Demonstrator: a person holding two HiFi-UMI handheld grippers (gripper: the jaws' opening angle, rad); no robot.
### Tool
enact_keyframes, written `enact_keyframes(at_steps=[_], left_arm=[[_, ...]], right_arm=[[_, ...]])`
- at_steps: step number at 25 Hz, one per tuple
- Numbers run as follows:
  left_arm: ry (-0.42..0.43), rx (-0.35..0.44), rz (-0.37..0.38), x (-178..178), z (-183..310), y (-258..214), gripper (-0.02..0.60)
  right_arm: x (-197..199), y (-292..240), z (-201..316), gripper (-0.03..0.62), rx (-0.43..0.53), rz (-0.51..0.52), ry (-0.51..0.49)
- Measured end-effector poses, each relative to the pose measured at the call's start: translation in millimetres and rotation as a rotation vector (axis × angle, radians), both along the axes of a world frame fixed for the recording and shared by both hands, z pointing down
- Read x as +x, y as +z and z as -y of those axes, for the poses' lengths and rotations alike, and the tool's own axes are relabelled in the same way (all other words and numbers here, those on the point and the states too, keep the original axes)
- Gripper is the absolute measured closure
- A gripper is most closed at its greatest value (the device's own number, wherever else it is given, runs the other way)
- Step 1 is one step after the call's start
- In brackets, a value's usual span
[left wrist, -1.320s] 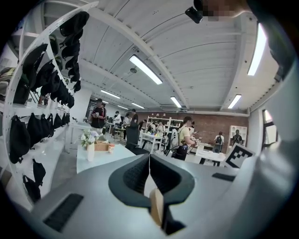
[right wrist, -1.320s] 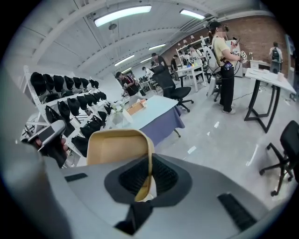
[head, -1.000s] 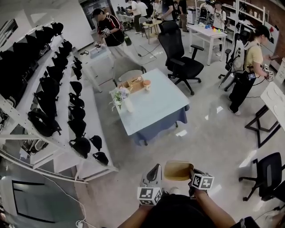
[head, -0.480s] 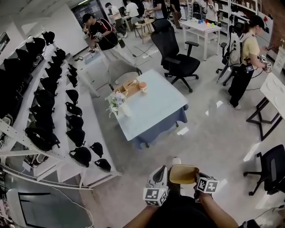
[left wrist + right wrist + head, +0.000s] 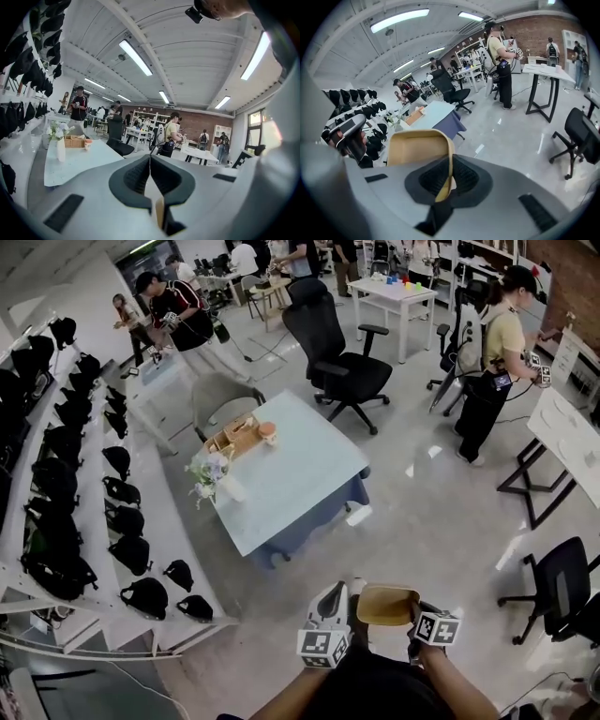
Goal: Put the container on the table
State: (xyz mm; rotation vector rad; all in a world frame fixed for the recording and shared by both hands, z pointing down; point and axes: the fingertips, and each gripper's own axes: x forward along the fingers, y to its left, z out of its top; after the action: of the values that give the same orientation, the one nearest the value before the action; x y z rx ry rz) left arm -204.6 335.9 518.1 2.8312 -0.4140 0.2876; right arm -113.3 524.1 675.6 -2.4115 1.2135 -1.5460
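Note:
A tan open container [image 5: 384, 604] hangs low in front of me in the head view, and my right gripper [image 5: 411, 609] is shut on its right rim. In the right gripper view the thin wall of the container [image 5: 419, 146] is pinched between the dark pads of the right gripper [image 5: 449, 172]. My left gripper [image 5: 332, 595] floats just left of the container, shut and empty; the left gripper view shows the left gripper [image 5: 150, 161] with its pads pressed together. The light-blue table [image 5: 291, 474] stands ahead across bare floor, also visible as the table [image 5: 75, 164] and the table [image 5: 433, 115].
On the table's far left end are a vase of flowers [image 5: 214, 474], a wooden tray [image 5: 234, 435] and a cup [image 5: 268, 432]. Shelves of black gear [image 5: 84, 493] line the left. A black office chair [image 5: 337, 371], a grey chair [image 5: 220, 399] and several people stand beyond.
Both grippers and the held container have advanced toward the table, which now sits nearer and further left in the head view. The grip on the container is unchanged.

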Motion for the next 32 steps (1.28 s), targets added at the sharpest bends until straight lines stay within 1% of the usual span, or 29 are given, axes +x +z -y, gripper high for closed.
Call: enact_keyframes(at_steps=[6,13,19,22,26,32], left_arm=[[0.01,0.001,-0.012,48.2,38.5,0.2,0.574],[0.008,-0.031,-0.002,100.6,92.5,10.2,0.574],[0.044,-0.053,-0.011,140.4,121.0,10.4,0.574],[0.051,-0.049,-0.019,158.0,137.5,7.1,0.574],[0.041,-0.054,-0.029,174.3,164.7,5.0,0.574],[0.037,-0.061,-0.035,200.4,200.4,9.8,0.574]], right_arm=[[49.2,2.3,34.9,0.577,-0.022,-0.005,-0.004],[103.3,-0.3,84.2,0.577,-0.046,0.005,0.002],[137.5,-8.5,107.2,0.577,-0.069,0.006,0.02],[149.9,-10.5,120.7,0.577,-0.074,0.009,0.019],[166.7,-13.8,142.5,0.577,-0.084,-0.001,0.018],[213.7,-25.4,161.7,0.577,-0.091,-0.031,0.069]])
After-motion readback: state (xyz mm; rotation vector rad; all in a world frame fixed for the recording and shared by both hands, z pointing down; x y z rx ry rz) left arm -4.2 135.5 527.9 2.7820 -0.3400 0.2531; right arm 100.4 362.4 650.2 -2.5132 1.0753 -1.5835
